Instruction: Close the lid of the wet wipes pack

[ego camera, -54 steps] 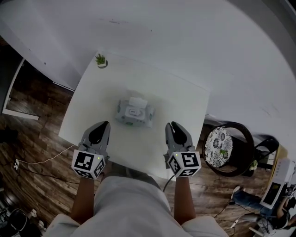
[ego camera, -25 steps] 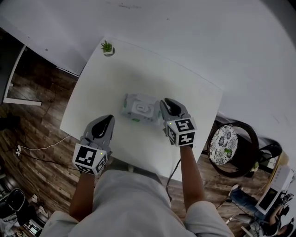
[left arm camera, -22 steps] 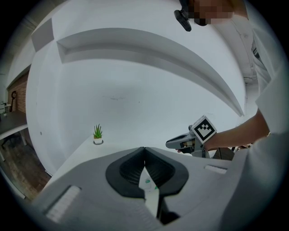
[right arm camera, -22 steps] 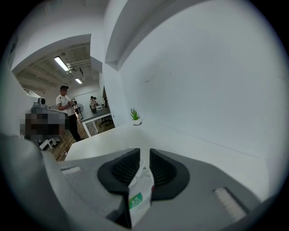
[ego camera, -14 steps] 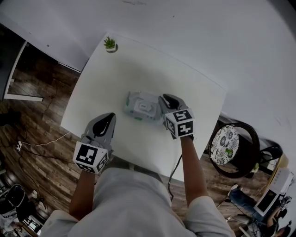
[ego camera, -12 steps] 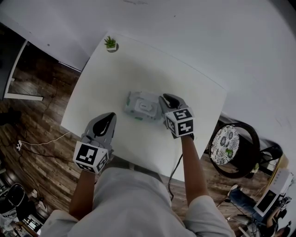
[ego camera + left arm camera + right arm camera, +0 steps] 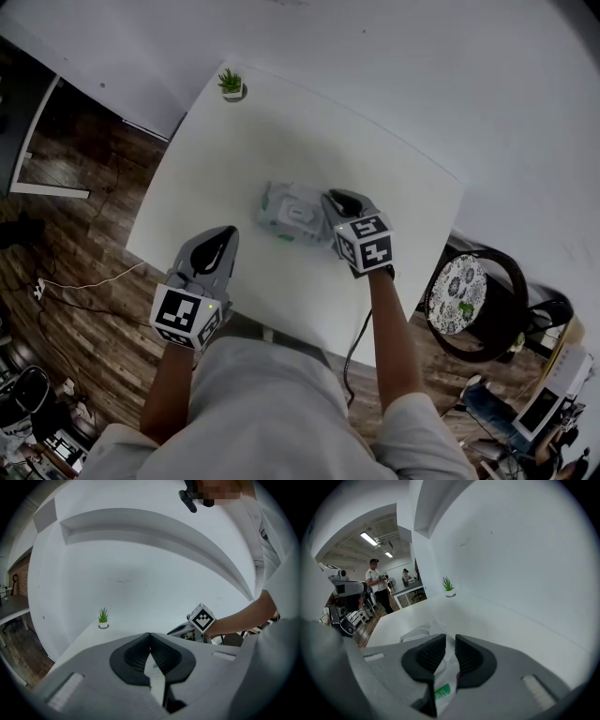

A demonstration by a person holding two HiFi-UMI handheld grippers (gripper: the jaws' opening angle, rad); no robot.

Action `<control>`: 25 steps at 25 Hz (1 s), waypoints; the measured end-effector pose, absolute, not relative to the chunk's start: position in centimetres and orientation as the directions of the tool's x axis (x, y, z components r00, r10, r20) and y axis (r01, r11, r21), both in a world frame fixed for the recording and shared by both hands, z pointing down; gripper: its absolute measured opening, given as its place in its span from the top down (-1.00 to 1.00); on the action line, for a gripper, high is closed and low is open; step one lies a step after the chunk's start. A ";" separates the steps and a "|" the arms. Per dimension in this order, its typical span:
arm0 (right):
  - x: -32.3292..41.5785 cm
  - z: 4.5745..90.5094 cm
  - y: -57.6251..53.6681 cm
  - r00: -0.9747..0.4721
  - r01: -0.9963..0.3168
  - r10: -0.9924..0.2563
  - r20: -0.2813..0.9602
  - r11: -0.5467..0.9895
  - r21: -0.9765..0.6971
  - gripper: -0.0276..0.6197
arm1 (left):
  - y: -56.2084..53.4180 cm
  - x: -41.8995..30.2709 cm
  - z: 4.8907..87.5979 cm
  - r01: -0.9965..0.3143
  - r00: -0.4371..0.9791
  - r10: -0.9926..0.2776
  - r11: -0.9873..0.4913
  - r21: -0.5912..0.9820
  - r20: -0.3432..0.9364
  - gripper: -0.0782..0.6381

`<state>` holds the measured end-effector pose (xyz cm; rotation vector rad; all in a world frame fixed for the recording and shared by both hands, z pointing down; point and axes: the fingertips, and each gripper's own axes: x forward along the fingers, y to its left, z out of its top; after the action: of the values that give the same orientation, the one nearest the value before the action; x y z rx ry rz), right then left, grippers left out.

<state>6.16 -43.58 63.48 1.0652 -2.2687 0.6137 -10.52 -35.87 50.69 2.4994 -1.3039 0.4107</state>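
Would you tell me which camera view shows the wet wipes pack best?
The head view: it shows nearly the whole wet wipes pack from above, lid side up. The right gripper view shows only part of its wrapper behind the right claw; the left gripper view shows at most a sliver.

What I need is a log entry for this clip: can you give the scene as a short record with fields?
surface: white table
wet wipes pack: lying mid-table
lid: looks flat and closed
right gripper: at the pack's right end, jaws a narrow gap apart, pack showing through the gap
left gripper: jaws together, nothing between them, at the table's near edge, apart from the pack
other: small potted plant at the far left corner
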 end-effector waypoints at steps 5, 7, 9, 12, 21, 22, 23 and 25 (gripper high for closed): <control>5.7 63.1 -42.9 -0.537 -0.784 -0.530 0.656 0.601 -0.156 0.75 | -35.5 -10.9 50.5 -0.829 0.548 -0.747 -0.545 0.125 0.377 0.76; 5.3 63.0 -42.3 -0.546 -0.767 -0.514 0.661 0.624 -0.148 0.75 | -35.3 -11.1 50.5 -0.829 0.548 -0.747 -0.545 0.126 0.376 0.76; 4.9 63.0 -41.9 -0.551 -0.751 -0.500 0.668 0.647 -0.136 0.75 | -35.2 -11.2 50.6 -0.828 0.550 -0.747 -0.546 0.127 0.374 0.76; 4.5 63.0 -41.0 -0.561 -0.724 -0.472 0.680 0.678 -0.126 0.75 | -35.0 -11.3 50.5 -0.826 0.553 -0.747 -0.548 0.128 0.370 0.76; 3.0 63.9 -37.5 -0.589 -0.621 -0.355 0.726 0.774 -0.125 0.65 | -34.1 -12.0 50.4 -0.828 0.553 -0.751 -0.544 0.138 0.360 0.76; 2.6 64.0 -36.9 -0.600 -0.602 -0.329 0.729 0.786 -0.141 0.64 | -34.1 -12.1 50.4 -0.828 0.553 -0.752 -0.543 0.138 0.360 0.76; 2.2 64.2 -36.5 -0.612 -0.586 -0.305 0.730 0.794 -0.160 0.64 | -34.0 -12.2 50.4 -0.828 0.553 -0.752 -0.543 0.138 0.359 0.76; 1.5 64.5 -36.1 -0.621 -0.581 -0.286 0.730 0.793 -0.183 0.64 | -33.9 -12.3 50.4 -0.828 0.553 -0.752 -0.543 0.138 0.359 0.76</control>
<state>1.45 -36.05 64.50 0.6375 -2.2614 0.5304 -12.32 -33.86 50.35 2.4993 -1.3084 0.3731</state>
